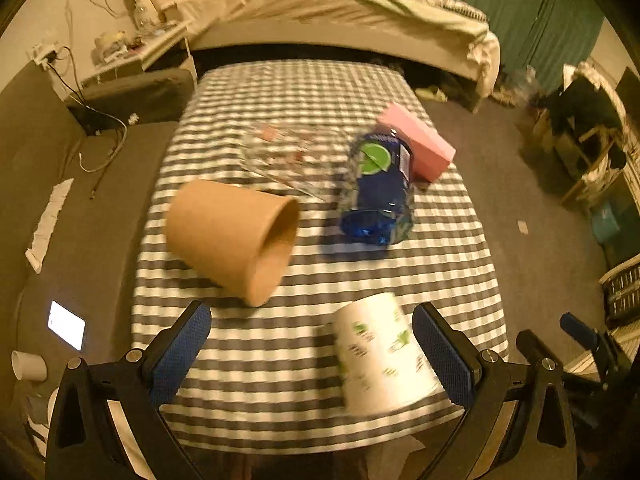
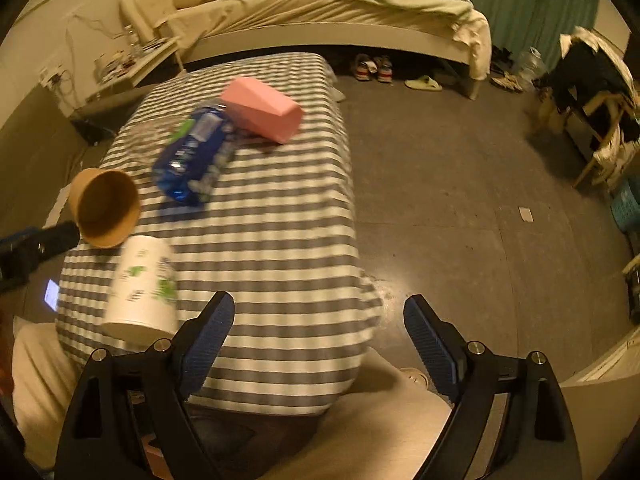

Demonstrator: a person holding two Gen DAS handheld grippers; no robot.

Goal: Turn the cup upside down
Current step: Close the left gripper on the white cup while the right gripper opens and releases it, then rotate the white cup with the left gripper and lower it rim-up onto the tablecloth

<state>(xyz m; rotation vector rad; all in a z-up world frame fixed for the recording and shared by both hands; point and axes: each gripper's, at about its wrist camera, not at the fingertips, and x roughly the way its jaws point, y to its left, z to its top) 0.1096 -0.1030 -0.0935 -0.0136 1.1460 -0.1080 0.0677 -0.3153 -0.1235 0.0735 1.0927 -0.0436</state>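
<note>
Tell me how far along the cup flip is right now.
Done: nothing clearly; the white printed paper cup stands on the striped tablecloth, but blur hides which end is up. The brown paper cup lies on its side. In hand: nothing; left hand-held gripper and right hand-held gripper are open. Left: grasp and flip.

Motion blur smears the print on the white cup (image 1: 382, 354) and the blue bottle's (image 1: 378, 192) label, a clear glass item (image 1: 288, 156) at its nine o'clock stays indistinct.
</note>
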